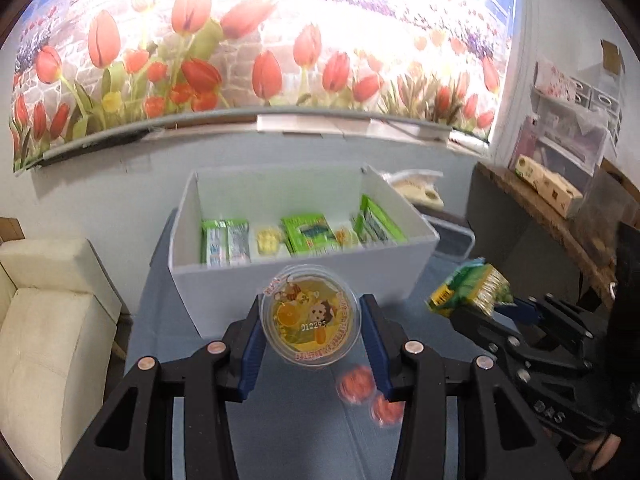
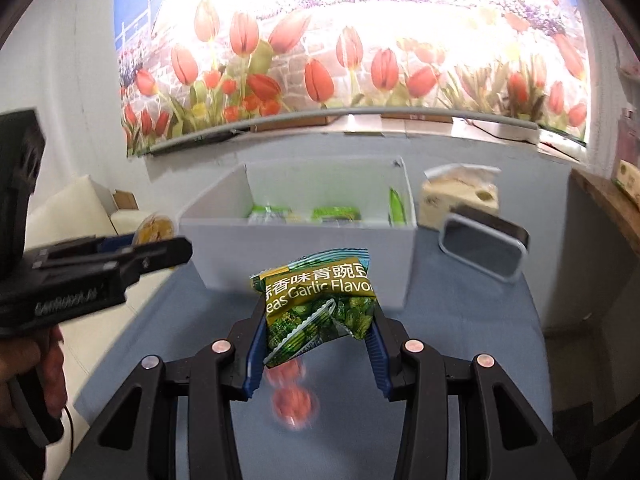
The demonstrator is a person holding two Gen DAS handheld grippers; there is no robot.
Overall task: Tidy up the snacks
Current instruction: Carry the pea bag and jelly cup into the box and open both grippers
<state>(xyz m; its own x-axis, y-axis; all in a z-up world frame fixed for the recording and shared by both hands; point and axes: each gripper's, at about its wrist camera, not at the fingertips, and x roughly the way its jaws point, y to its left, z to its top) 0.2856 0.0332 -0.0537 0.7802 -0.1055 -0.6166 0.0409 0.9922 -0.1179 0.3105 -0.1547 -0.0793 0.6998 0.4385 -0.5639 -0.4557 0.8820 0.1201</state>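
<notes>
- Right gripper (image 2: 316,344) clamps a green pea packet (image 2: 318,304) above the blue table (image 2: 460,320).
- White box (image 2: 304,256) just ahead, green packs inside.
- Left gripper (image 2: 160,248) alongside, carrying a yellow cup (image 2: 154,228).

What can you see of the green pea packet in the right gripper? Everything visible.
The green pea packet is a small glossy foil pouch, crinkled, printed with Chinese characters, "Garlic Flavor" and a picture of green peas. It has a serrated top seal and a yellow-green band. It is pinched between the blue-padded jaws of the right gripper, held roughly upright and slightly tilted, lifted clear of the blue tablecloth. It hangs in front of the white box, touching nothing else.
</notes>
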